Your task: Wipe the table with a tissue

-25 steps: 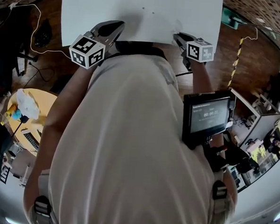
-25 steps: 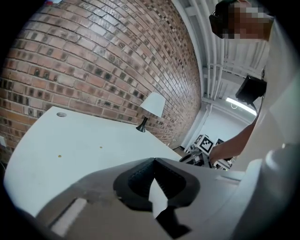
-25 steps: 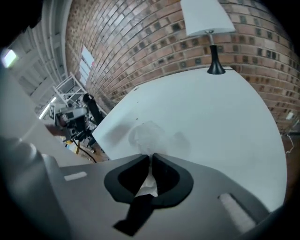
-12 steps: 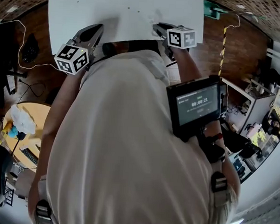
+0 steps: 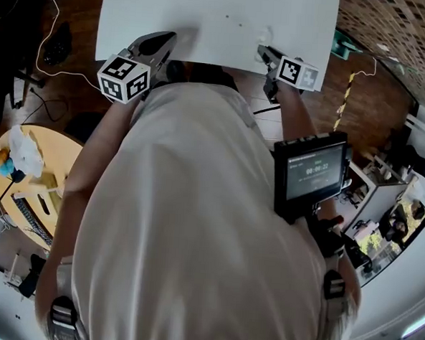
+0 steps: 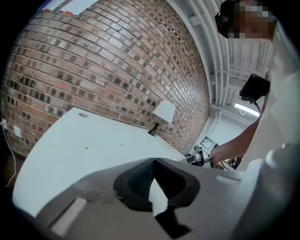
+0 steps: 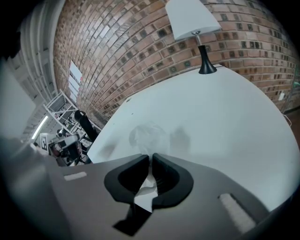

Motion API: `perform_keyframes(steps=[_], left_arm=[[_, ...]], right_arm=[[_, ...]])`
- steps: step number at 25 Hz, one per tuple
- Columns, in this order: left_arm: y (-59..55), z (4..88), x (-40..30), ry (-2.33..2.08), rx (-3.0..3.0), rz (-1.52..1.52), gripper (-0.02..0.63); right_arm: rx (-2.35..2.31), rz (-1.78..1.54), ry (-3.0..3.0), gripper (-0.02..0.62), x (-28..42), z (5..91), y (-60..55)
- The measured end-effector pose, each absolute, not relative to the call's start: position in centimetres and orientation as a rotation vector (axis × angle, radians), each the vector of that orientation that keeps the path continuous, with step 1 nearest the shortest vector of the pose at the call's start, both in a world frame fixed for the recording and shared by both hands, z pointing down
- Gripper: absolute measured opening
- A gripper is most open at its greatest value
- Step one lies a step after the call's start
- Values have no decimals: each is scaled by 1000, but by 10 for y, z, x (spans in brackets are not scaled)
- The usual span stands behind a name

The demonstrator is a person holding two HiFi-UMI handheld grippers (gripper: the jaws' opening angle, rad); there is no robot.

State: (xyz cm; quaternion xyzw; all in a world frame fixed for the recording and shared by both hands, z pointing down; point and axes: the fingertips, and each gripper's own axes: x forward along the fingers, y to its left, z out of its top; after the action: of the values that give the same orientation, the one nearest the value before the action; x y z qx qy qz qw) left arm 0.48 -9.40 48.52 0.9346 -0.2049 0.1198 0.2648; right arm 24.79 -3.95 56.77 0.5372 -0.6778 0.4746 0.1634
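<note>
**Head view.** Seen from above, a person in a pale shirt leans over a white bench [image 5: 136,10]. The right gripper [image 5: 265,52] holds one crumpled white tissue [image 5: 264,35] down on the bench near its front edge. The left gripper [image 5: 165,40] is near that same edge, well apart from the tissue. There are two grippers and one tissue. A couple of tiny dark specks [image 5: 227,17] dot the surface beyond.

**Left gripper view.** This gripper's jaws meet at the tips with nothing between them. One speck [image 6: 86,148] shows on the bench, and one lamp [image 6: 164,112] stands at its far edge.

**Right gripper view.** The jaws are pinched nearly together on the tissue [image 7: 144,187], which appears to bunch on the bench just ahead of the tips. The wiping looks to be under way. The wiped area cannot be told, and the specks suggest much is left.
</note>
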Motion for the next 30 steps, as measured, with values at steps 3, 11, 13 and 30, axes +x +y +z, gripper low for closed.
perform_keyframes(steps=[3,11,13,30], left_arm=[[-89,484,-5,-582,2521,317,6],[-89,494,-57,-800,2409,295,6],[-89,494,-69,-844,2395,282,6],[-84,503,-93,-898,2363,252,6]], right_arm=[[1522,1403,-1943,28,242,572,-51],[1450,1561,-1929,28,235,598,-90],[1448,1584,-1923,28,234,596,-93],[1349,1394,-1902,26,199,600,-115]])
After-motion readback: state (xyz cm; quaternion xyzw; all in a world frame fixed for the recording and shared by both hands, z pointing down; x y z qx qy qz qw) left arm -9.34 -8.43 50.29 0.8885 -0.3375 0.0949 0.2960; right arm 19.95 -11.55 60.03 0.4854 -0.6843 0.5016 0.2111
